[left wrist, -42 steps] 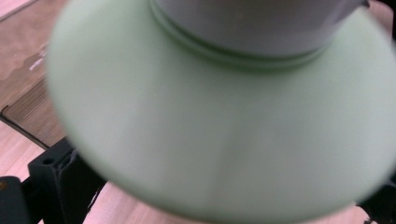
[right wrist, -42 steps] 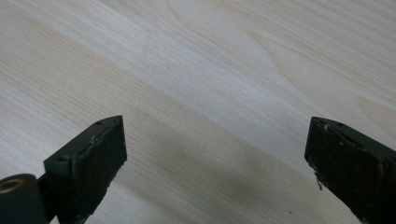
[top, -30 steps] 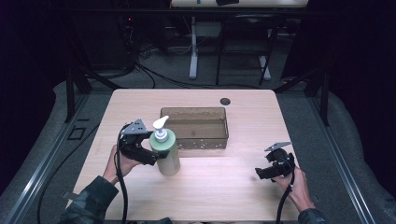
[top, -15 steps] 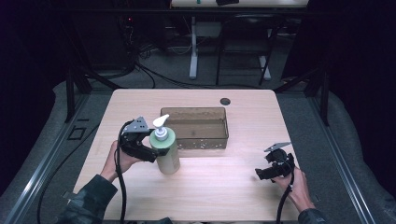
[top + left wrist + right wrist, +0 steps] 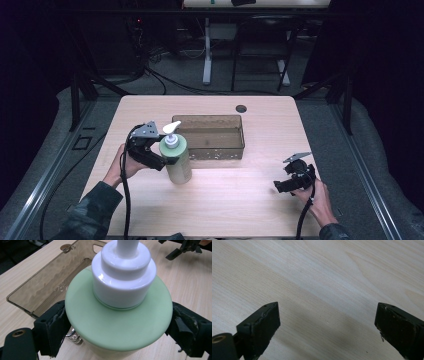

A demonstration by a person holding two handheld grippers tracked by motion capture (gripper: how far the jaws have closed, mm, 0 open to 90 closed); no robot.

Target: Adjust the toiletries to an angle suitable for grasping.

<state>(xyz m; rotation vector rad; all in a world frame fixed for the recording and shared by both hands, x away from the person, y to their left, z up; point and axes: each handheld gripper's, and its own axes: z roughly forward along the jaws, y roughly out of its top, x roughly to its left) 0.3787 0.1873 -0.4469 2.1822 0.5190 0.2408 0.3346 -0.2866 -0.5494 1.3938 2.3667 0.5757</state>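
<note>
Green pump bottle [image 5: 176, 159] stands beside the brown bin [image 5: 210, 136], gripped.

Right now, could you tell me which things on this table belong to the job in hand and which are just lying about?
In the job:
- green pump bottle, upright
- left gripper, jaws closed around the bottle
- clear brown bin just behind the bottle

Not in use:
- right gripper, open over bare table
- table's cable hole
</note>
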